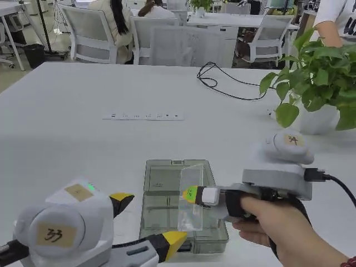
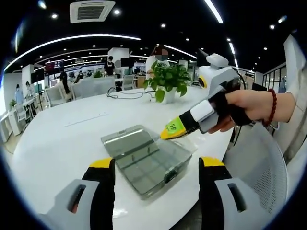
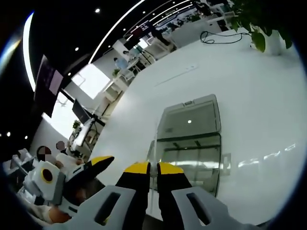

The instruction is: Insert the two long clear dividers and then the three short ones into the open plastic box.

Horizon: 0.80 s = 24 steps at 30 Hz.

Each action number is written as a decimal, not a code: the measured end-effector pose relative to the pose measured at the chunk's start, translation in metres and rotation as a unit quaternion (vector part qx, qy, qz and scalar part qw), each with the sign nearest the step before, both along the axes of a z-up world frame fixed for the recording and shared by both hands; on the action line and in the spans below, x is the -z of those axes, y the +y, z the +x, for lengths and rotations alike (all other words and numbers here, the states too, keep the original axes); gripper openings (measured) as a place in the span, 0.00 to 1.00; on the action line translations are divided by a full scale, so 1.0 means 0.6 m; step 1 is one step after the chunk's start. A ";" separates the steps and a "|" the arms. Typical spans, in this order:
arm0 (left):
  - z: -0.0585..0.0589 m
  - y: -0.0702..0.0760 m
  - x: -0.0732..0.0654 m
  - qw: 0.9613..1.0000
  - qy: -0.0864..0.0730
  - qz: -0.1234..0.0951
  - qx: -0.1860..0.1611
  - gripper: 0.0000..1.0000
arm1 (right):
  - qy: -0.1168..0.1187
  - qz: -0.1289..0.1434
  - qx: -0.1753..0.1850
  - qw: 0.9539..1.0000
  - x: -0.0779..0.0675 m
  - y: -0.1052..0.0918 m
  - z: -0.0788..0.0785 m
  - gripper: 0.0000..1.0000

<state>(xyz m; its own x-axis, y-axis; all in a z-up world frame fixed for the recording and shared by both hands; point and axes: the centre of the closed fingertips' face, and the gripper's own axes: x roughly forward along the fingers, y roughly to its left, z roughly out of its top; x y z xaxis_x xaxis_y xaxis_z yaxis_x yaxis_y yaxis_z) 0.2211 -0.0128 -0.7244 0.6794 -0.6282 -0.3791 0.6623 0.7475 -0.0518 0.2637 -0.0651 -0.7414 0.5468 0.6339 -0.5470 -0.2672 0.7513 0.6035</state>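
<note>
The open plastic box [image 1: 161, 183] lies flat on the white table, its smoky lid folded back on the far side; I also see the box [image 2: 144, 155] and the box [image 3: 192, 143] in both gripper views. My right gripper [image 1: 192, 194], held in a hand, is shut on a clear divider [image 1: 192, 214] that stands upright over the box's right part. Edge-on, the divider [image 3: 152, 151] rises between the shut right gripper [image 3: 153, 168] jaws. My left gripper [image 1: 147, 219] is open at the box's near left corner, holding nothing. The left gripper [image 2: 156, 163] jaws frame the box.
A potted plant [image 1: 320, 83] in a white pot stands at the table's right. A black cable [image 1: 222, 78] loops behind it, and a white power strip [image 1: 143, 116] lies across the middle. People sit on chairs beyond the far edge.
</note>
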 end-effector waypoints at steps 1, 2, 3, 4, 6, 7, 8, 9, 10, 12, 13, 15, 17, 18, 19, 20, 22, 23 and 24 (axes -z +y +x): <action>0.000 0.001 0.001 1.000 -0.001 0.002 0.002 0.73 | 0.008 -0.006 -0.001 1.000 0.003 -0.004 -0.001 0.06; 0.000 0.002 0.002 1.000 -0.002 0.004 0.002 0.74 | 0.013 -0.010 0.002 1.000 0.004 -0.007 0.000 0.06; 0.000 0.003 0.003 1.000 -0.002 0.004 0.002 0.75 | 0.023 -0.020 0.003 1.000 0.008 -0.013 0.000 0.06; 0.000 0.004 0.004 1.000 -0.003 0.006 0.004 0.77 | 0.024 -0.021 0.005 0.999 0.008 -0.014 0.003 0.06; 0.001 0.007 0.005 1.000 -0.006 0.012 0.006 0.79 | 0.042 -0.027 0.007 0.999 0.013 -0.020 0.003 0.06; 0.001 0.008 0.006 1.000 -0.006 0.011 0.006 0.80 | 0.048 -0.030 0.009 0.998 0.014 -0.022 0.004 0.06; 0.001 0.010 0.007 1.000 -0.005 0.010 0.007 0.81 | 0.053 -0.036 0.009 0.998 0.016 -0.026 0.006 0.06; 0.002 0.011 0.008 1.000 -0.004 0.009 0.007 0.82 | 0.056 -0.038 0.011 0.998 0.016 -0.027 0.008 0.06; 0.003 0.013 0.008 1.000 -0.003 0.008 0.005 0.83 | 0.065 -0.039 0.014 0.997 0.017 -0.030 0.009 0.06; 0.004 0.017 0.009 1.000 -0.006 0.016 0.003 0.83 | 0.072 -0.046 0.014 0.996 0.018 -0.033 0.010 0.06; 0.004 0.019 0.010 1.000 -0.008 0.025 0.003 0.83 | 0.079 -0.057 0.014 0.995 0.021 -0.036 0.009 0.06; 0.003 0.019 0.012 0.999 -0.012 0.030 0.007 0.85 | 0.088 -0.065 0.016 0.994 0.025 -0.039 0.011 0.06; 0.003 0.018 0.015 0.999 -0.014 0.036 0.012 0.87 | 0.100 -0.075 0.017 0.992 0.032 -0.042 0.013 0.06; 0.002 0.018 0.015 0.999 -0.015 0.037 0.013 0.87 | 0.104 -0.077 0.018 0.991 0.034 -0.042 0.015 0.06; 0.002 0.016 0.016 0.999 -0.017 0.038 0.016 0.88 | 0.113 -0.082 0.014 0.990 0.038 -0.042 0.015 0.07; 0.001 0.015 0.015 0.999 -0.017 0.038 0.018 0.89 | 0.119 -0.085 0.013 0.989 0.041 -0.042 0.015 0.07; 0.000 0.013 0.017 0.999 -0.016 0.039 0.021 0.90 | 0.126 -0.092 0.012 0.988 0.046 -0.041 0.017 0.07; -0.001 0.013 0.019 0.999 -0.017 0.044 0.023 0.91 | 0.133 -0.098 0.011 0.986 0.050 -0.042 0.018 0.07; -0.001 0.013 0.020 0.998 -0.018 0.046 0.024 0.91 | 0.136 -0.100 0.012 0.986 0.052 -0.041 0.019 0.07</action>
